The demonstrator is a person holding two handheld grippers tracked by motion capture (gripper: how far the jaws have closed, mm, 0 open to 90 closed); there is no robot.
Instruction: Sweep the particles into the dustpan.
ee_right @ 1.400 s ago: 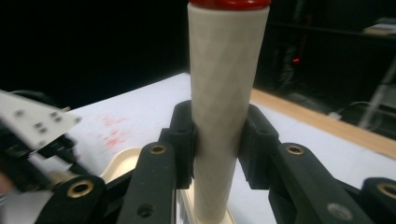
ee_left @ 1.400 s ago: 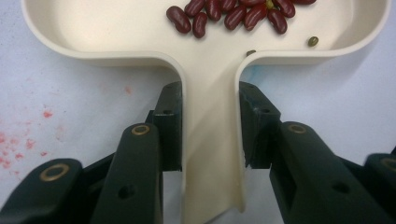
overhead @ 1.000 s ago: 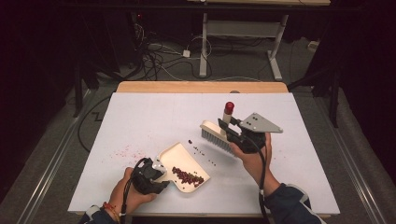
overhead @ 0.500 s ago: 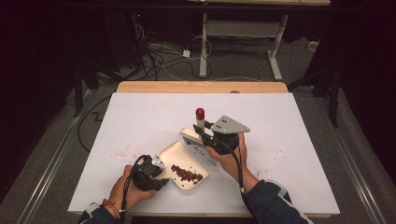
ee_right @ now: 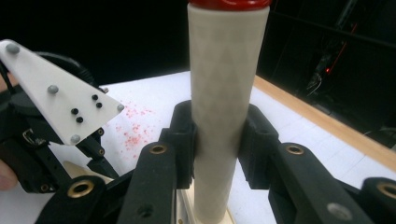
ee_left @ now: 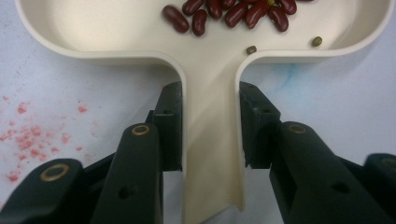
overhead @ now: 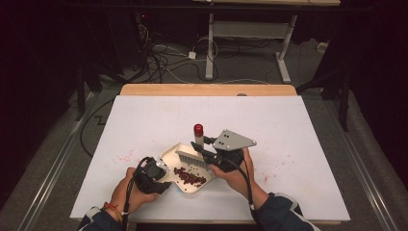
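Note:
A cream dustpan (overhead: 174, 155) lies on the white table with dark red beans (overhead: 190, 177) heaped in it. My left gripper (overhead: 161, 174) is shut on the pan's flat handle (ee_left: 212, 154), one pad on each side. The beans (ee_left: 224, 11) and two small green ones (ee_left: 317, 41) lie just beyond the handle. My right gripper (overhead: 204, 147) is shut on the upright handle (ee_right: 224, 93) of a brush, a white cylinder with a red cap (overhead: 198, 129). The brush's bristles (overhead: 191, 159) hang over the pan's far right part, just behind the beans.
Pink stains (overhead: 127, 156) mark the table left of the pan, and fainter ones (overhead: 293, 154) lie to the right. A wooden strip (overhead: 207, 90) runs along the table's far edge. Cables and desk legs (overhead: 209, 48) stand on the dark floor beyond.
My right gripper has carried the brush leftwards, from right of the pan to over it. The left gripper and the pan have stayed put.

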